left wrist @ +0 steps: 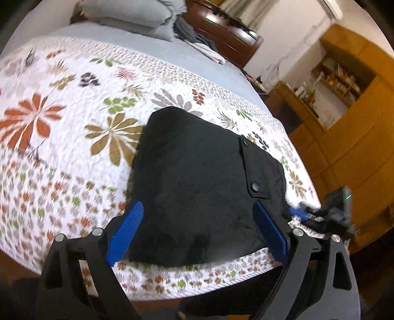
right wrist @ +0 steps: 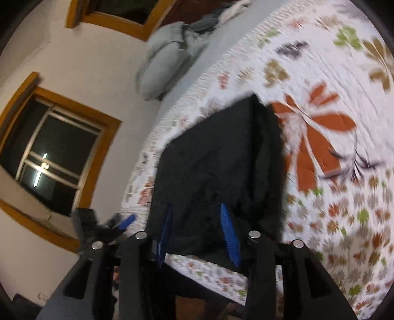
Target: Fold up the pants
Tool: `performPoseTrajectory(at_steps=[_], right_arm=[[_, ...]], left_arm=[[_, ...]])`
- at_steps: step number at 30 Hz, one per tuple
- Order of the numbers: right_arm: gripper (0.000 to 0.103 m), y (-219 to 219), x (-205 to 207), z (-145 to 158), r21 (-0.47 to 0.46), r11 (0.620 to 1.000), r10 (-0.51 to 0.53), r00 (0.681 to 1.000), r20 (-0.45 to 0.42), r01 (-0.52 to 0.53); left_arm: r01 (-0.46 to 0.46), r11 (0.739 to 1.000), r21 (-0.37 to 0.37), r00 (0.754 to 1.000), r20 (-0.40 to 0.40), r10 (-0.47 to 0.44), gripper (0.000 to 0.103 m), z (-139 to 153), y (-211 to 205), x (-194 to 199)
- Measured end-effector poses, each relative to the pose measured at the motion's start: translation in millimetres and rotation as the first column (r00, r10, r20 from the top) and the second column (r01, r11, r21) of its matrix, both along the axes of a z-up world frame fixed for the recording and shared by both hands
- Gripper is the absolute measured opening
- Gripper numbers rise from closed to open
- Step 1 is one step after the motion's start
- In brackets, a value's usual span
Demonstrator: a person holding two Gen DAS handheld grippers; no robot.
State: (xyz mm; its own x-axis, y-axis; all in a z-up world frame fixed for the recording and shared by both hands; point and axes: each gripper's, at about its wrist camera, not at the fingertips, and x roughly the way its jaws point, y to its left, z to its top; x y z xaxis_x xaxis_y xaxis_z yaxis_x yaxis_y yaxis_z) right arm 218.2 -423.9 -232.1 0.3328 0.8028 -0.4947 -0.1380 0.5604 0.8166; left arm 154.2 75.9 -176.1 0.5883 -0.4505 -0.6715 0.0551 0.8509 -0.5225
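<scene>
The black pants (left wrist: 197,177) lie folded into a compact bundle near the front edge of the floral bedspread (left wrist: 61,123); a snap-button flap shows on their right side. My left gripper (left wrist: 197,209) is open, its blue fingers (left wrist: 128,229) wide apart over the bundle's near edge, holding nothing. In the right wrist view the pants (right wrist: 216,157) lie ahead, and my right gripper (right wrist: 197,209) is open with a moderate gap over their near edge. The right gripper also shows in the left wrist view (left wrist: 303,214), beside the bundle. The left gripper also shows in the right wrist view (right wrist: 123,221).
Grey pillows (left wrist: 128,17) and crumpled clothes (left wrist: 197,41) sit at the head of the bed. A dark wooden dresser (left wrist: 229,32) and yellow wooden shelves (left wrist: 344,81) stand beyond the bed. A window (right wrist: 56,150) is in the wall beside the bed. The bed's front edge (left wrist: 197,283) is just below the grippers.
</scene>
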Motion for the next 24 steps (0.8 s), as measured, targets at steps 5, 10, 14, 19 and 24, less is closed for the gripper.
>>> performPoseTrajectory(at_steps=[5, 10, 14, 19, 24], right_arm=[[0.036, -1.0, 2.4, -17.9, -0.010, 1.000, -0.013, 0.999, -0.044, 0.013], [0.056, -6.8, 5.4, 18.4, 0.009, 1.000, -0.026, 1.000, 0.003, 0.026], [0.059, -6.1, 23.5, 40.5, 0.029, 0.999, -0.046, 0.998, 0.039, 0.045], [0.059, -1.9, 72.1, 23.9, 0.061, 0.993, -0.103, 0.994, -0.024, 0.104], [0.051, 3.5, 105.6, -15.9, 0.015, 0.992, -0.120, 0.986, -0.116, 0.123]], left_arm=[[-0.038, 0.992, -0.122, 0.998, -0.058, 0.031, 0.091, -8.0, 33.0, 2.0], [-0.042, 0.972, -0.233, 0.994, -0.109, 0.017, 0.093, -18.1, 61.6, 24.0], [-0.017, 0.952, -0.305, 0.987, -0.157, -0.033, 0.095, -33.5, 68.1, 57.3], [0.014, 0.942, -0.335, 0.972, -0.215, -0.090, 0.095, -60.5, 63.1, 90.5], [0.058, 0.931, -0.359, 0.964, -0.222, -0.146, 0.095, -77.9, 54.1, 110.2]])
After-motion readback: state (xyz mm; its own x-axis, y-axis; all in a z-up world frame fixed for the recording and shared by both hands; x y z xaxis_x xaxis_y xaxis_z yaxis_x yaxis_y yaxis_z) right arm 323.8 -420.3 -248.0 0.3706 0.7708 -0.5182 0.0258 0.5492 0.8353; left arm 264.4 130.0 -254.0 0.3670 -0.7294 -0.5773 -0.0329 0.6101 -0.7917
